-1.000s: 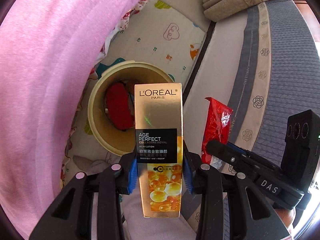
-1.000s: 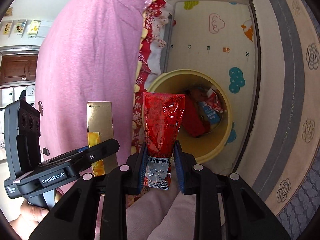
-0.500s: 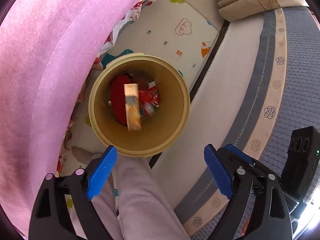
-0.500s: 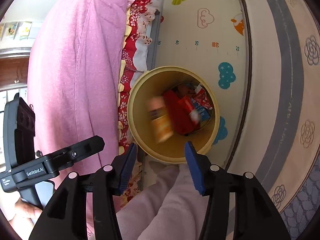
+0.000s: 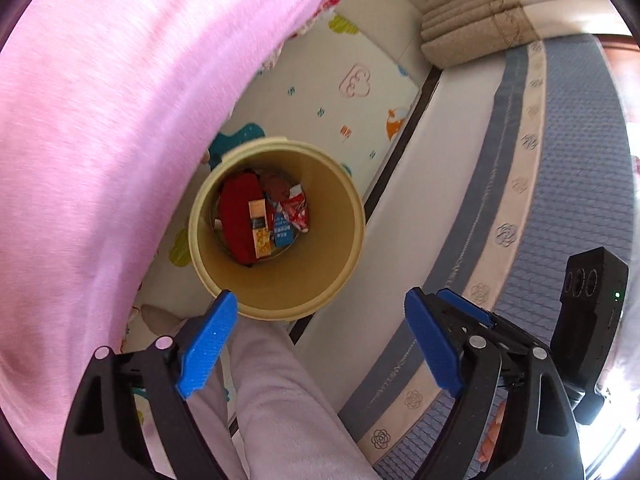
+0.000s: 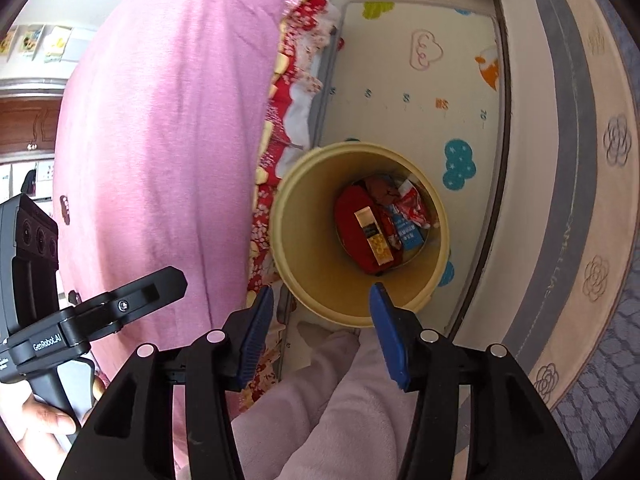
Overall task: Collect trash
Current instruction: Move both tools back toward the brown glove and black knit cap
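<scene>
A cream round trash bin (image 5: 320,280) stands on the floor mat below both grippers; it also shows in the right wrist view (image 6: 312,248). Inside lie the gold lotion box (image 5: 258,232) (image 6: 374,236), red wrappers (image 5: 294,210) (image 6: 412,206), a blue-and-white packet (image 5: 283,232) (image 6: 408,232) and a dark red item (image 5: 236,220). My left gripper (image 5: 320,344) is open and empty above the bin's near rim. My right gripper (image 6: 320,336) is open and empty, also above the near rim.
A pink blanket (image 5: 100,140) (image 6: 168,140) hangs on the left. A grey and beige quilted mattress edge (image 5: 560,200) (image 6: 580,160) runs along the right. The patterned play mat (image 5: 340,100) lies under the bin. The person's pale pink trouser leg (image 5: 280,400) is below the grippers.
Both grippers opened and let go: the gold box and the red wrapper fell into the bin and now lie at its bottom. Both grippers have risen slightly.
</scene>
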A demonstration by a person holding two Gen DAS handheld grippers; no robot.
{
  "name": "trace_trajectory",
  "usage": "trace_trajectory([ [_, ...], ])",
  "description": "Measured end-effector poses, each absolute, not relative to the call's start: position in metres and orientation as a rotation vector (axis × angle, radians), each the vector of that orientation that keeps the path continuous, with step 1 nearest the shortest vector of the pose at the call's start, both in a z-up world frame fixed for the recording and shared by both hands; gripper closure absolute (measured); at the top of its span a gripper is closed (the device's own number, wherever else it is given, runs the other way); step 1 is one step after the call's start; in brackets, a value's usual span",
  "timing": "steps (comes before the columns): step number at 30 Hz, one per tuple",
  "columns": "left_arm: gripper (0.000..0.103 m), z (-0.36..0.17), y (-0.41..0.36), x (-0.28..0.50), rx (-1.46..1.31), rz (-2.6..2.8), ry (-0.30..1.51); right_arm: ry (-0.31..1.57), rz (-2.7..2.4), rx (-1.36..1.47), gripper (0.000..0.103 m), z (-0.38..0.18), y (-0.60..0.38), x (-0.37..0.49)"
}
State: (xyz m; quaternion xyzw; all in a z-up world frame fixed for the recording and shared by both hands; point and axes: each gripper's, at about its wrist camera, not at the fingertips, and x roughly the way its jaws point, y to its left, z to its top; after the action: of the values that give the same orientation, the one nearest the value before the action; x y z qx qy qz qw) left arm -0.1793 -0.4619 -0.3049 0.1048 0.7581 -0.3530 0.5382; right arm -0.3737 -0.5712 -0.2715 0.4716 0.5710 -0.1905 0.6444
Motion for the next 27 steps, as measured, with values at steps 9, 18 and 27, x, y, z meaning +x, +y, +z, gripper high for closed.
trace_trajectory([
  [9,0.019,-0.236,-0.398,-0.126,0.145,-0.806,1.668,1.282,-0.304,0.917,0.053,-0.207,-0.532,-0.291],
  [18,0.019,-0.183,-0.270,-0.053,-0.080,-0.640,1.537,1.310,-0.076,0.735,0.053,-0.168,-0.437,-0.171],
  [27,0.019,-0.155,-0.133,0.004,-0.255,-0.446,1.419,1.307,0.116,0.622,0.053,-0.150,-0.335,-0.064],
])
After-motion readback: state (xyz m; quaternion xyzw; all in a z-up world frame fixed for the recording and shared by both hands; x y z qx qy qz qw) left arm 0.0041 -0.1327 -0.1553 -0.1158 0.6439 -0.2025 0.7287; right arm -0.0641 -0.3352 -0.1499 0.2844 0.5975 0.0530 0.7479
